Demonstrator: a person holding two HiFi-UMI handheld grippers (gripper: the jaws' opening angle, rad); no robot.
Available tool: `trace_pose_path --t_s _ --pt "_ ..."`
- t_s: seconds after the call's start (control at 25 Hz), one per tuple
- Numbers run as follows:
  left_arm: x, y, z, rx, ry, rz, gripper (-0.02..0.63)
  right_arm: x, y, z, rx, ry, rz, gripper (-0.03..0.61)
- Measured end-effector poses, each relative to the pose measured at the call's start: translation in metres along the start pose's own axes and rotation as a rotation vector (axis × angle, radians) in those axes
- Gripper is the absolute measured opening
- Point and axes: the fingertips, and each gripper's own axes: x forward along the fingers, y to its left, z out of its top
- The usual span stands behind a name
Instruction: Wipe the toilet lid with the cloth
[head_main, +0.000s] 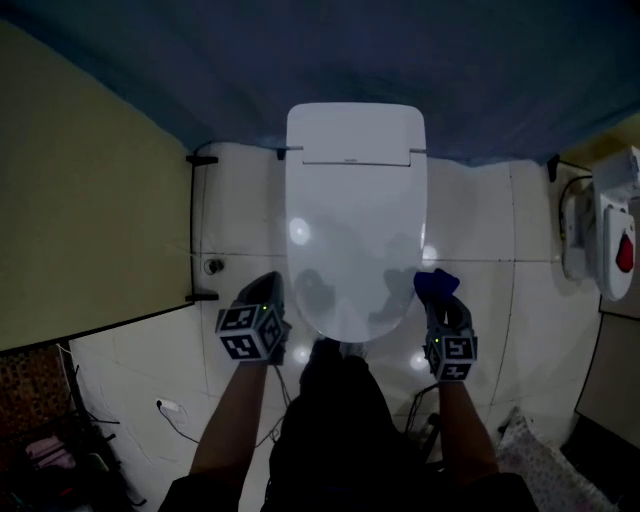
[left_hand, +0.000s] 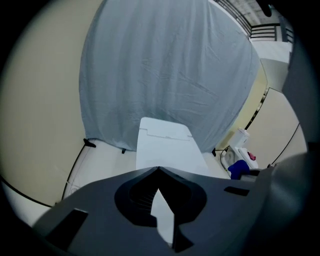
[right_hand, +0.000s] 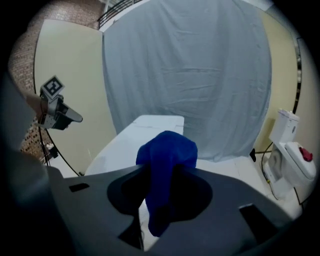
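— Where's the cloth (head_main: 436, 283)?
— Blue, clamped in the right tongs (right_hand: 166, 168), at the closed lid's (head_main: 355, 210) front right edge.
— And the left tongs (left_hand: 158, 169)?
— Tips together, nothing between them, by the lid's front left.

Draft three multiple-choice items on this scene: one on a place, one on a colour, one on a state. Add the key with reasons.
1. Where is the cloth?
A) in a bucket
B) clamped in the right tool
C) on a shelf

2. What colour is the cloth?
A) white
B) red
C) blue

3. How is the toilet lid?
A) down, closed
B) raised upright
C) taken off

Key: 1 B, the right gripper view shows the jaws shut on it; 2 C, it reads deep blue there and in the head view; 3 A, the head view shows its flat top lying over the bowl.
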Motion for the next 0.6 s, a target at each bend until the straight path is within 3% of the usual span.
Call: trace_pose_path --t_s 0.32,0.6 --pt "-0.112 -0.019 0.138 -0.010 -0.262 -0.063 -0.011 -0.090 -0.002 0.177 0.112 -0.330 -0.023 0.101" --pt "-0.211 -0.046 0.242 0.061 -0.504 -0.139 -0.011 -0.170 0.057 0.302 0.096 -0.592 0.092 0.101"
